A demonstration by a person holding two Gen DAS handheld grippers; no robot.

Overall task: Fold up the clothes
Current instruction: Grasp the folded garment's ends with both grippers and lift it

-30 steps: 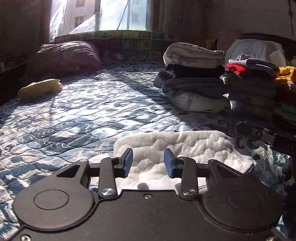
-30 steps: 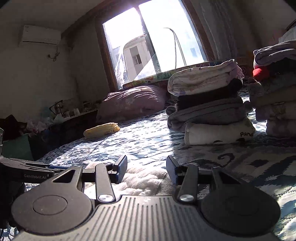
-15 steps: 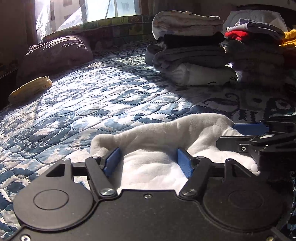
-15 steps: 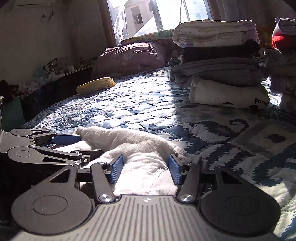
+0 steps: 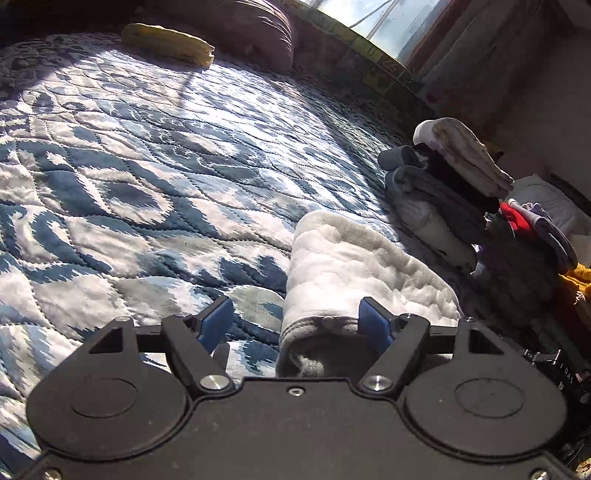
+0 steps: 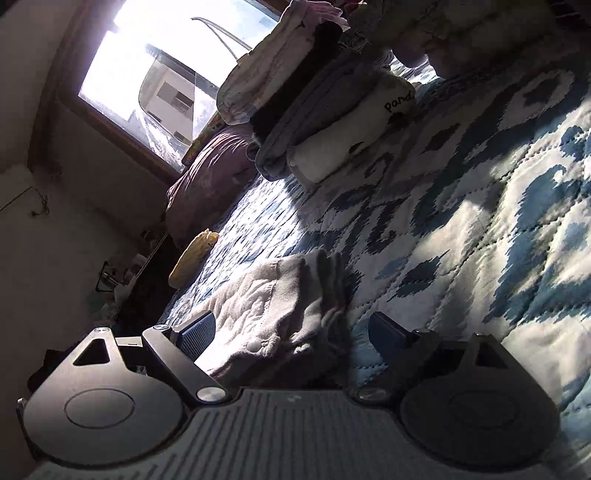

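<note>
Both grippers, left [image 5: 295, 325] and right [image 6: 291, 334], straddle the folded white garment [image 5: 354, 266] with jaws wide, gripping nothing. It lies near the folded stack [image 5: 443, 195], probably awaiting transfer.

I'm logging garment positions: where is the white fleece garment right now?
The white fleece garment lies folded on the blue patterned quilt, right of centre in the left wrist view, just ahead of the left gripper and short of the folded clothes stack.

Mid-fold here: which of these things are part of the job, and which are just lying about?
Job:
white garment
left tool, open
right tool, open
folded stack

Lying about:
pillow
yellow bundle
quilt
window
</note>
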